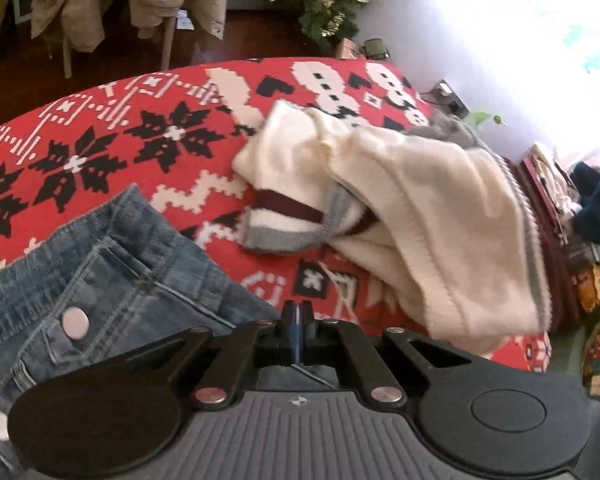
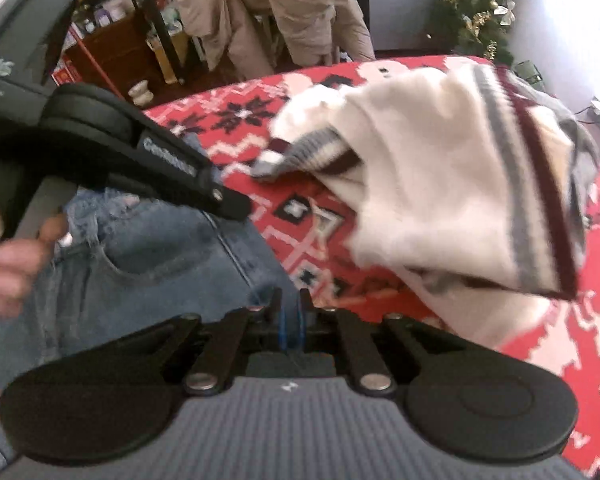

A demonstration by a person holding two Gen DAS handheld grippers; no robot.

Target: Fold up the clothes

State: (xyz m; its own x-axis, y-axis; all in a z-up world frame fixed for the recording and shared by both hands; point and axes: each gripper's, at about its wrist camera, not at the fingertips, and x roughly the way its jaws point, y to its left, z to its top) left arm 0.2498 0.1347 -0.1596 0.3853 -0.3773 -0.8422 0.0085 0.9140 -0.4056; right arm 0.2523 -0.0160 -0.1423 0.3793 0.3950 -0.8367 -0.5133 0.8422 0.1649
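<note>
Centrally, a cream knit sweater (image 1: 428,216) with grey and maroon striped trim lies crumpled on the red snowflake-patterned cloth (image 1: 112,140), one ribbed cuff (image 1: 284,220) folded across its body. Blue jeans (image 1: 100,264) lie bunched just beside it, at the near edge. The sweater looks soft, light and limp, likely to sag and stretch when lifted; its banded hem (image 2: 540,184) and cuffs seem the firmest places to pinch. The denim is judged stiffer and heavier, best taken at the waistband or a seam.

Left gripper (image 1: 298,334): fingers pressed together, low over the denim; whether any cloth is caught between them cannot be told. Right gripper (image 2: 290,320): fingers likewise nearly closed above the jeans, grasp unclear. In the right wrist view the left gripper reaches in from the left, angled down toward the jeans, with the person's hand (image 2: 8,264) blurred behind it.
</note>
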